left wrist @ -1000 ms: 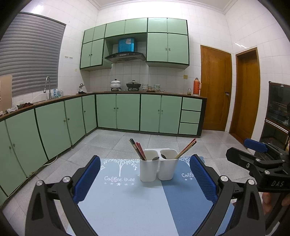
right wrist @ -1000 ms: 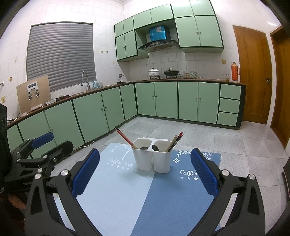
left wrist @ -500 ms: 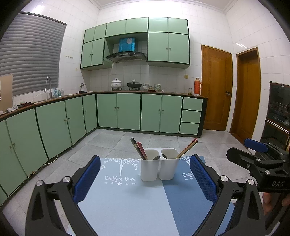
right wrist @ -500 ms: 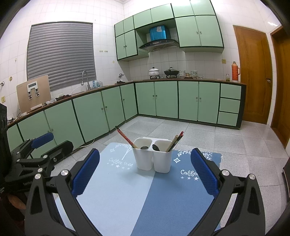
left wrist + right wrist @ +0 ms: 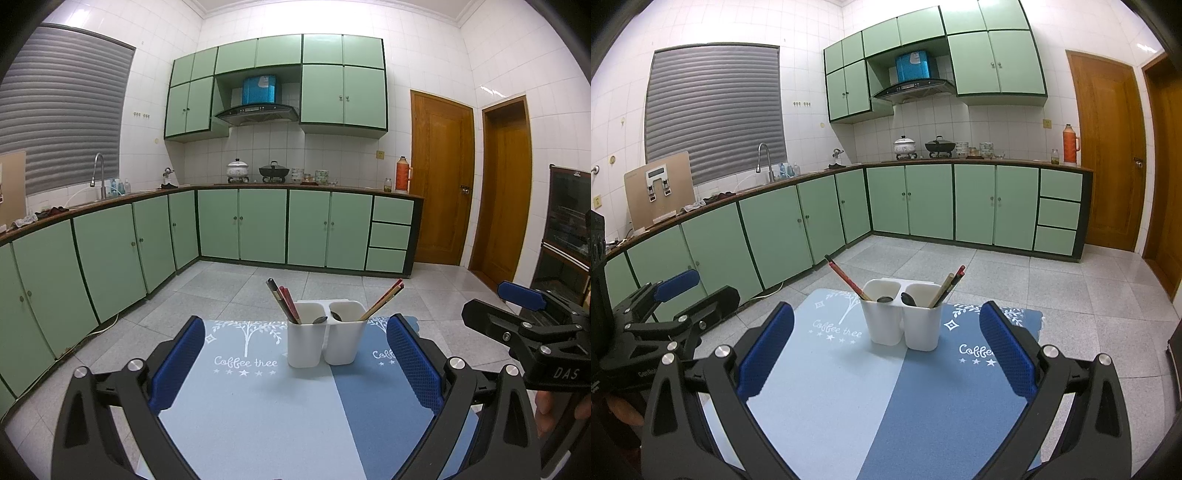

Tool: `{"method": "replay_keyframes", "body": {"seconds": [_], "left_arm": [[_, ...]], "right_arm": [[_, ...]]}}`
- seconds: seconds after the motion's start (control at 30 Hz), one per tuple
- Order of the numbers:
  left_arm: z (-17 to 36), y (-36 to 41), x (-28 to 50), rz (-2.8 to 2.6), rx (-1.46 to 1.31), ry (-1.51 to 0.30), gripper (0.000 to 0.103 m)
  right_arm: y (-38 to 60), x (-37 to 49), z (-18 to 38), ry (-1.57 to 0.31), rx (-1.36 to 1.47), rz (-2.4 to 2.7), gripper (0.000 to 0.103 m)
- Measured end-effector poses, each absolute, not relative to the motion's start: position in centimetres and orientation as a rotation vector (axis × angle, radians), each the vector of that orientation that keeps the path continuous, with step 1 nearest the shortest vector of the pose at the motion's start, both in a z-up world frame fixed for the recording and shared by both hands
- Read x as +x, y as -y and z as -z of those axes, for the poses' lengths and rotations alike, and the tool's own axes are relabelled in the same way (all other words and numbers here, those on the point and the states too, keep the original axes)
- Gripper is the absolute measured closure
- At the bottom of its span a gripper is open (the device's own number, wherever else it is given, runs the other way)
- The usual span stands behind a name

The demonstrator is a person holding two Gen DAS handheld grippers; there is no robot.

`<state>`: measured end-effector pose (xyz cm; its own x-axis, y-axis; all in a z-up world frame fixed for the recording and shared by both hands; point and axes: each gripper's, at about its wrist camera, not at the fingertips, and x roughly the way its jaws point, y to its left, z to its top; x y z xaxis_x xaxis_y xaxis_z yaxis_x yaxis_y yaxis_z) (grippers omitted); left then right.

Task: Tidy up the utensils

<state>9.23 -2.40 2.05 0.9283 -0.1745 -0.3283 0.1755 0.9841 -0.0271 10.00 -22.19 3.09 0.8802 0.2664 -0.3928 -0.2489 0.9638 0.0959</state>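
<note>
Both grippers, left (image 5: 295, 365) and right (image 5: 886, 354), gape wide, empty.
White twin-cup holder (image 5: 325, 338): chopsticks (image 5: 282, 299) and a spoon (image 5: 320, 319) in each cup.

We see a white two-cup holder (image 5: 325, 338) on a mat (image 5: 258, 417) that is pale blue left of it and darker blue right, printed with white trees, stars and lettering. Behind the holder, mint-green cabinets (image 5: 258, 225) with dark trim meet brown wooden doors (image 5: 441, 181), and both grippers' pads (image 5: 766, 350) are blue on black frames.
</note>
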Motion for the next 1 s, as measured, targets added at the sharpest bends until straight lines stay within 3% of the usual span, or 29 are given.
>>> {"method": "replay_keyframes", "body": {"seconds": [1.0], "left_arm": [[-1.4,1.6,9.2,0.17,-0.008,-0.351,0.006]], "right_arm": [[22.3,10.2,-1.8,-0.425,0.044,-0.259,0.005]]}}
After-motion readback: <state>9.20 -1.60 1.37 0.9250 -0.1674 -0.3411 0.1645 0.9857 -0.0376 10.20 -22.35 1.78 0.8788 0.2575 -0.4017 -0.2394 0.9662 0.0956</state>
